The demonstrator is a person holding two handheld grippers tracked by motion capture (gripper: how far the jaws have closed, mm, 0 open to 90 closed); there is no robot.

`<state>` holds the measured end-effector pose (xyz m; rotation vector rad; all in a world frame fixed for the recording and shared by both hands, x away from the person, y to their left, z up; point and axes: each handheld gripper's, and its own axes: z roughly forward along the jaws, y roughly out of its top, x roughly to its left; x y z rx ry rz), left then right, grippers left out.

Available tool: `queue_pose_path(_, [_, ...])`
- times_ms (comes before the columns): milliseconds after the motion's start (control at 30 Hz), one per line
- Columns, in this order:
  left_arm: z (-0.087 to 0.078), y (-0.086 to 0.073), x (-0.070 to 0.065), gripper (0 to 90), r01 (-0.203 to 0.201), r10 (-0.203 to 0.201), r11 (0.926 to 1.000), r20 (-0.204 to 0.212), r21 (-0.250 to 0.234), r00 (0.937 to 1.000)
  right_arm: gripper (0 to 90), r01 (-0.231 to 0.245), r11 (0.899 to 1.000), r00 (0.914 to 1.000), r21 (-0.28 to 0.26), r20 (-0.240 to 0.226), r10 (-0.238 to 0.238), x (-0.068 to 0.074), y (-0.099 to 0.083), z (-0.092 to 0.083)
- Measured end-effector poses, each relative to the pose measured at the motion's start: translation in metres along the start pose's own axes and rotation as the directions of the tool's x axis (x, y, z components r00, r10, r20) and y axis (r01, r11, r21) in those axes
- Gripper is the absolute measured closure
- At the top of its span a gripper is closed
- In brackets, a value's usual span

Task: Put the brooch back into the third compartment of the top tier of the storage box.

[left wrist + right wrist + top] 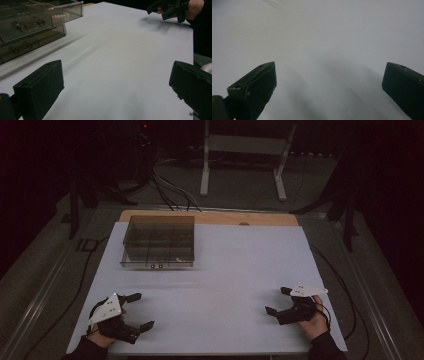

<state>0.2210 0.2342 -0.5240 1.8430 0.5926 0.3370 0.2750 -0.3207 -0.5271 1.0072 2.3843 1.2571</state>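
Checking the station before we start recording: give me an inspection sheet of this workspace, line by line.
Surface: white tabletop, bare in the middle, wooden edge at the far side.
Job's things: clear compartmented box with drawers at far left, standing alone.
Clutter: nothing seen.
Grippers: left claw open at near left; right claw open at near right; both hold nothing.
Cables: several run across the floor behind the table; one trails from the right claw.
Surroundings: dim room, white stand frame beyond the table.
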Motion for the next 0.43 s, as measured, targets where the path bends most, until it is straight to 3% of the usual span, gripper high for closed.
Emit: queue_pose_path(433, [0.0005,-0.0009,0.0003,0.5,0.004,-0.004,1.0000,-0.001,0.004,1.0000,0.0,-0.003,1.000,1.0000,0.008,-0.004,0.003,-0.0011,-0.0010,0.0047])
